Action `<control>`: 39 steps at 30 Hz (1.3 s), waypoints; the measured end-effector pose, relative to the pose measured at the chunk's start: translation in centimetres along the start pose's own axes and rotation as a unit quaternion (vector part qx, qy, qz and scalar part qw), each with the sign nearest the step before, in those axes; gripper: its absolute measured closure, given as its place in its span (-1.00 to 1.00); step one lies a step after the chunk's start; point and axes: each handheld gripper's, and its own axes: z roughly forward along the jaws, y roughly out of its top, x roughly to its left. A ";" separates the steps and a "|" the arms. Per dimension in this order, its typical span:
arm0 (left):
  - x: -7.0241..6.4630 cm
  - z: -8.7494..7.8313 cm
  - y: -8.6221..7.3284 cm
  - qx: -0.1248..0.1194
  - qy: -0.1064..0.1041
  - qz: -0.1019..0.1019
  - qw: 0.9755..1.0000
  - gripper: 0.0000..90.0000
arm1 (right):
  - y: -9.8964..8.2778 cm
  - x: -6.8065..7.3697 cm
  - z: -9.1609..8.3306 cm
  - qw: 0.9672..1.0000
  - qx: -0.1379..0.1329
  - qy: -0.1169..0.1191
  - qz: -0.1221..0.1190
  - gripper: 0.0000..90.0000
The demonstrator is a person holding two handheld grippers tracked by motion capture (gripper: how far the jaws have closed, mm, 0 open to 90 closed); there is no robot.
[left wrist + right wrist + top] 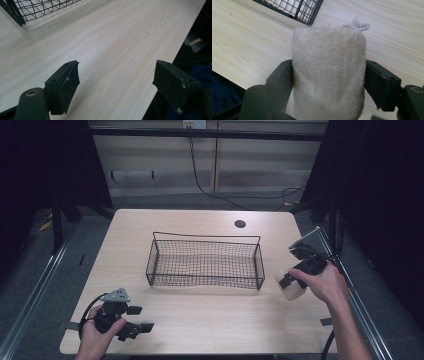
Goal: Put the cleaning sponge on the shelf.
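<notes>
Right now my right gripper clamps the fuzzy cream roll just right of the wire basket, roll's long axis along the jaws, while my left gripper gapes empty at the near-left corner.

- We took the place for a lab or test bay, not a home: a bare pale wood-grain table stood alone on grey floor.
- Black curtains closed off both sides (like a recording booth).
- Metal rails flanked the table.
- A cable hung down the panelled back wall.
</notes>
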 end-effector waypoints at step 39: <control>0.0 0.0 0.0 0.001 -0.002 -0.002 1.000 -0.55 | 3.7 4.2 -4.3 0.998 -0.019 0.002 -0.057 -0.37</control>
